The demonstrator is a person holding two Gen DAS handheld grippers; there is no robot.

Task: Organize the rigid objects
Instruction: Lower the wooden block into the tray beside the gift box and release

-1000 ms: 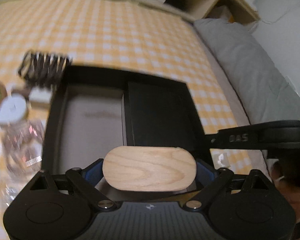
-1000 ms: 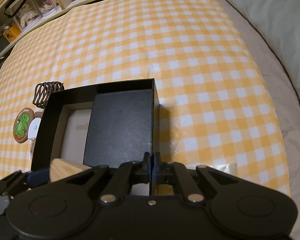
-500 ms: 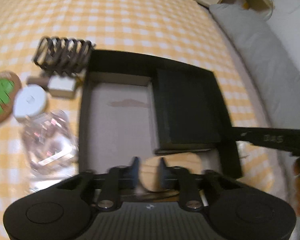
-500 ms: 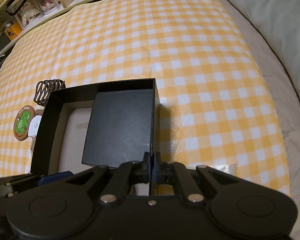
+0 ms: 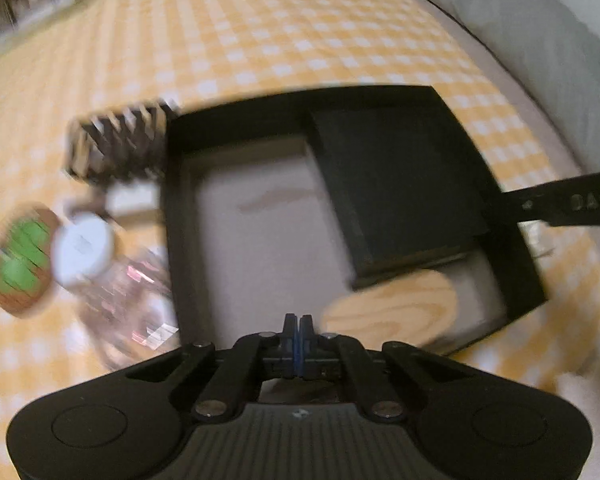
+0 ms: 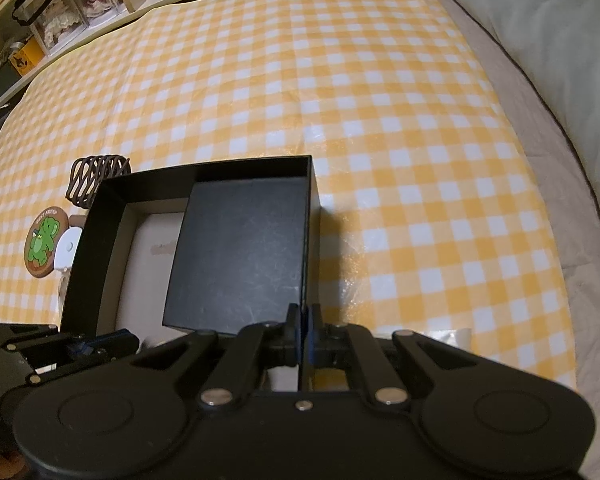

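Box wall (image 6: 309, 240) is pinched by the shut right tongs (image 6: 303, 322), steadying it; left tongs (image 5: 297, 326) are closed empty beside the wooden oval (image 5: 392, 308)

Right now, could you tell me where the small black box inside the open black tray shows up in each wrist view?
Left wrist: the small black box sits right of centre, in the tray's far right corner, above the oval wooden piece.
Right wrist: the box is at centre, against the tray's right wall.
Shared landmark: the dark wire holder beside the black tray's far left corner.
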